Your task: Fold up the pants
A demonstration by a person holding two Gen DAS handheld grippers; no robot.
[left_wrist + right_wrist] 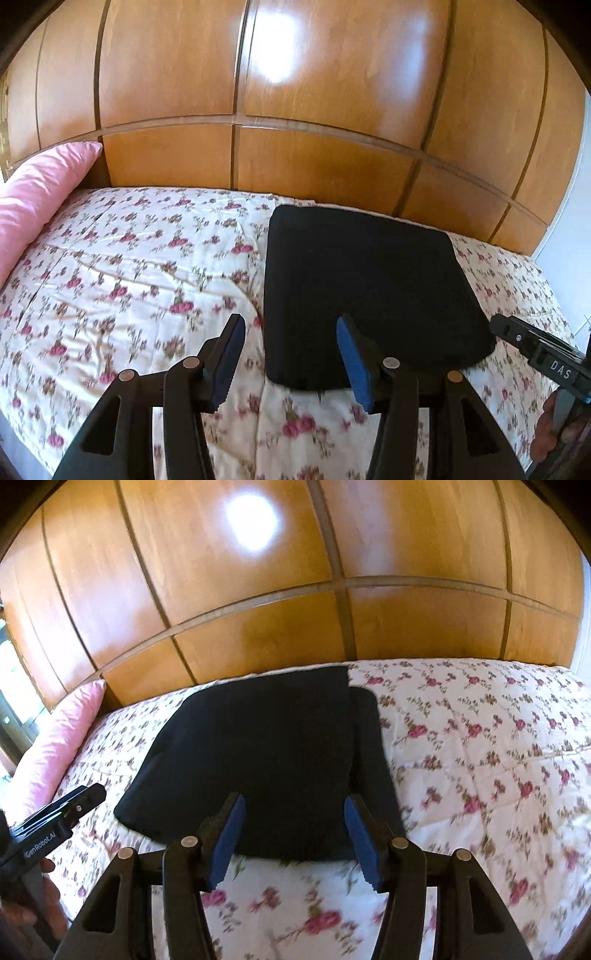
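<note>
A bed (pixel 129 280) with a cream bedspread printed in pink roses stands against a glossy wooden panelled wardrobe (pixel 295 92), which carries a bright patch of reflected light. A pink pillow (pixel 40 192) lies at the bed's left end, beside a bright window (pixel 14 686).

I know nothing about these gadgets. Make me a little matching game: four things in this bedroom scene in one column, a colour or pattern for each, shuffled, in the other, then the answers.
Things:
1. pants
2. pillow
3. bedspread
4. wardrobe

Looks:
A. glossy orange-brown wood
B. cream with pink roses
C. black, folded into a flat bundle
D. plain pink

Pairs: 1-C, 2-D, 3-B, 4-A
</note>
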